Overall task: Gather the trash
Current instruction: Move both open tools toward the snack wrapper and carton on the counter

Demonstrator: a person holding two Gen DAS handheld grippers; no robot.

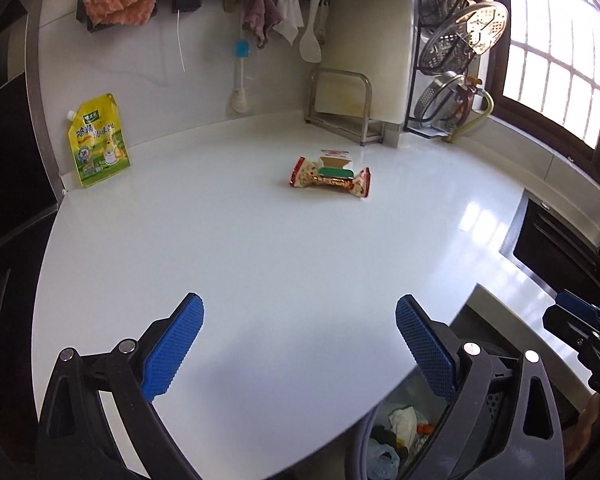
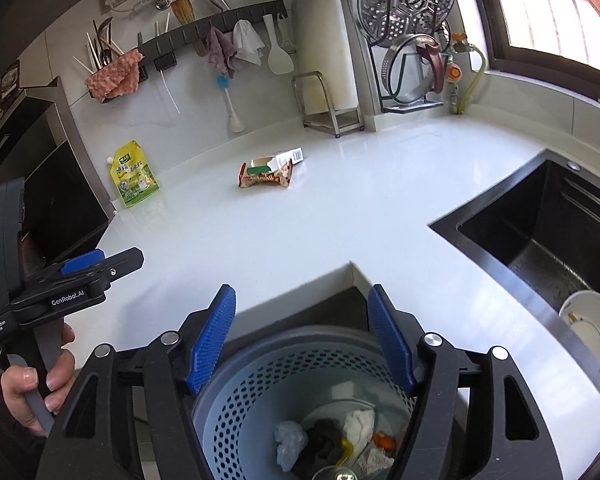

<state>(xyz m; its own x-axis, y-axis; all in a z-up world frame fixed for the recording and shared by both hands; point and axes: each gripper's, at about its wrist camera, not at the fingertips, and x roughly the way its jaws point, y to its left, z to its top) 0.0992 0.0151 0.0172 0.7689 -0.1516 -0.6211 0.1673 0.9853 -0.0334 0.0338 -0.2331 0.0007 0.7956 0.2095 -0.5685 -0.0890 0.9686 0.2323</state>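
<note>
Two grippers, both w/ jaws apart, nothing held. Left gripper (image 1: 300,344) hovers over white counter (image 1: 260,248); right gripper (image 2: 302,334) sits above perforated trash bin (image 2: 260,376) w/ several scraps inside. On counter mid-back: 1 snack wrapper (image 1: 330,179) w/ 1 small carton (image 1: 334,159) touching it. 1 yellow pouch (image 1: 99,142) stands by wall, well apart from the wrapper.

Both hand-held grippers (image 1: 300,320) (image 2: 302,316) wide apart, empty.
</note>
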